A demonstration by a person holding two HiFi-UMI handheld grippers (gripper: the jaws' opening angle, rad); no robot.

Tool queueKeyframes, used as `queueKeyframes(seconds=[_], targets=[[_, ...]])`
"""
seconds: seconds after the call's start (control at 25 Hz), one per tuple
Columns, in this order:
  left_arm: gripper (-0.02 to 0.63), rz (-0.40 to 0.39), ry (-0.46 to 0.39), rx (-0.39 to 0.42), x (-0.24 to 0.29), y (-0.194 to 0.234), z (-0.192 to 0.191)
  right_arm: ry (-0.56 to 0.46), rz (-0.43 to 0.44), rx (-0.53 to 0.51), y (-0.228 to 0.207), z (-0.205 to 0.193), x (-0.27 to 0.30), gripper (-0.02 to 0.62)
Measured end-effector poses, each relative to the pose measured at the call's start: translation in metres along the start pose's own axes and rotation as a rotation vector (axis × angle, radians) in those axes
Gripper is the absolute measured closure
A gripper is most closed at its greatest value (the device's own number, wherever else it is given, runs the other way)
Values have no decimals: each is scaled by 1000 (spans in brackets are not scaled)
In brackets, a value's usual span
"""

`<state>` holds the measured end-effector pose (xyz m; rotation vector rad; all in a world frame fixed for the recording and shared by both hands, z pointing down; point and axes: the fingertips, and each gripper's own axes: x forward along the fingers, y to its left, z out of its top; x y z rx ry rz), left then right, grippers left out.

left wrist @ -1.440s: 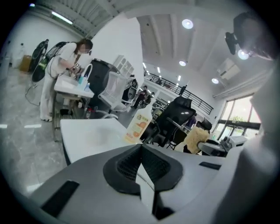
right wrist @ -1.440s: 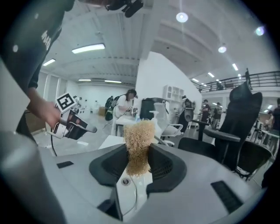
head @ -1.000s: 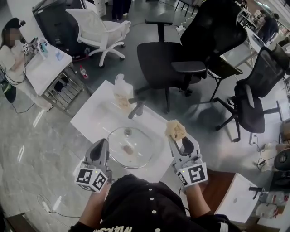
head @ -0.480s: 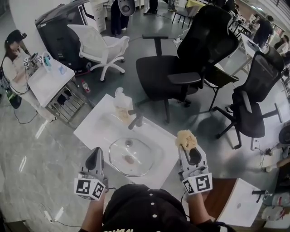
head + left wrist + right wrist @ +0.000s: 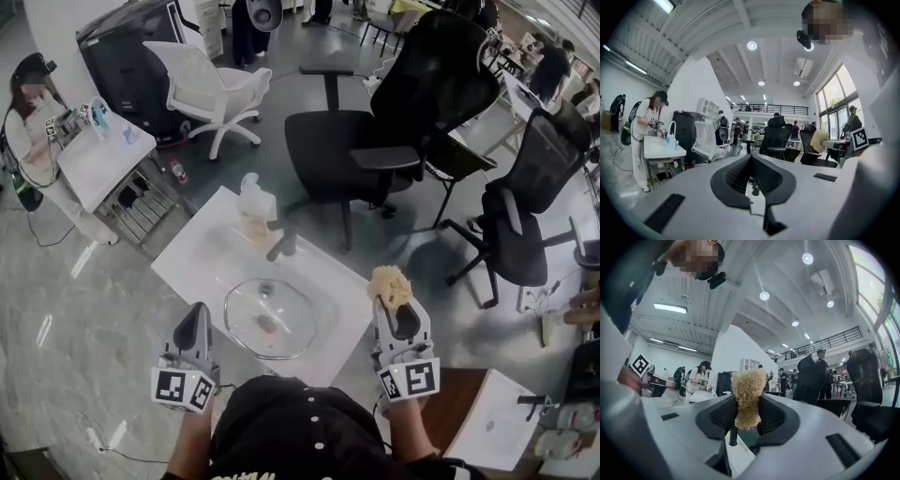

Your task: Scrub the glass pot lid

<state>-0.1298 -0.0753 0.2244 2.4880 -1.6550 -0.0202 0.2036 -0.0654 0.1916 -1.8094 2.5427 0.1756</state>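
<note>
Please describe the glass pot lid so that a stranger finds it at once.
Find the white sink counter in front of the person. On its basin, nearer than the grey tap, lies the round clear glass pot lid. Only it is transparent, with a small centre knob.

Two claws: one left claw, one right claw. One scrubber, pinched in the right claw. One lid, between the two claws and just ahead of them. One faucet and one bottle, farther ahead of the claws. Two white tables: one table right in front of the claws, a second table well off past the left claw, with one person at it. One white chair. Two black chairs can be counted for certain, beyond the right claw.
</note>
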Motion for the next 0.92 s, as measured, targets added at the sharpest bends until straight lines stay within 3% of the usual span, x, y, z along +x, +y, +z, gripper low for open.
queueKeyframes(seconds=[0.32,0.92], targets=[[580,-4,-11,0,-2,-2,1,-11,55,-62,17,7,1,446],[580,-25,6,8,-3,-10,-1,5,73,-68,29,6,3,446]])
